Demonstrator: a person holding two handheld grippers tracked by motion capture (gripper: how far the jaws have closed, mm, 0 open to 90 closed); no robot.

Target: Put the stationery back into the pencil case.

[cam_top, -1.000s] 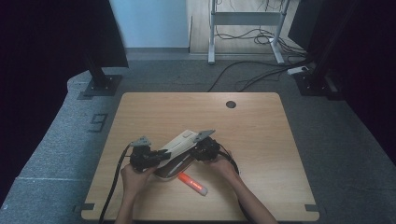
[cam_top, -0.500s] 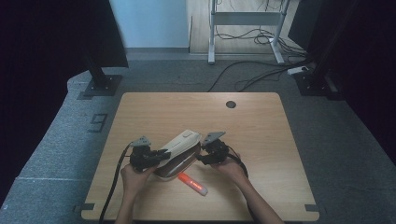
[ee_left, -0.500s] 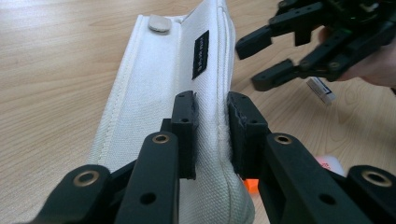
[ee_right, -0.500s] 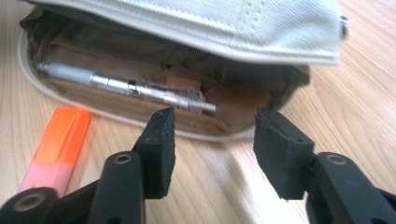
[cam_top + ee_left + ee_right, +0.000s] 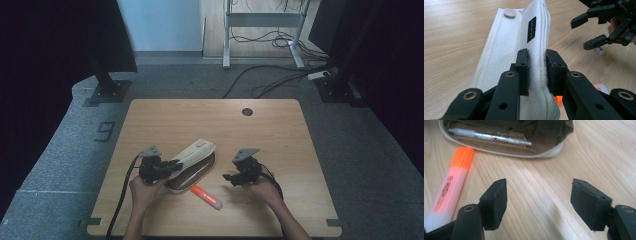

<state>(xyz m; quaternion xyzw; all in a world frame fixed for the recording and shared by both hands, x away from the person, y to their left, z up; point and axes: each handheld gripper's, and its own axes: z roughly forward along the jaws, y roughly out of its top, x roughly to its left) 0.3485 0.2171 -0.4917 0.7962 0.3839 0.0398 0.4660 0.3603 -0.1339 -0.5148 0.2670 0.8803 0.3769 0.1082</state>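
On the wooden desk [image 5: 280, 130] a cream fabric pencil case [image 5: 192, 156] lies open near the front edge, left of centre. The left gripper [image 5: 172, 165] holds its raised flap: in the left gripper view the two black pads [image 5: 522, 67] pinch the white canvas flap between them, and that view also brings out a round snap button [image 5: 509, 12] and a small black label [image 5: 532, 29] on the cloth, which the high view is too coarse to show.

The right gripper [image 5: 229, 178] stands apart from the case, to its right, over bare wood. Its jaws have just been opening and stand fairly wide with nothing between them; the right gripper view [image 5: 537, 202] shows only wood grain in the gap.

That same view looks into the case's dark interior, where a silver pen [image 5: 491, 137] lies lengthwise. From above, the inside reads merely as a dark hollow.

An orange highlighter [image 5: 206, 197] lies on the desk just in front of the case, between the two hands; in the right gripper view its orange cap [image 5: 462, 157] lies just short of the case's rim.
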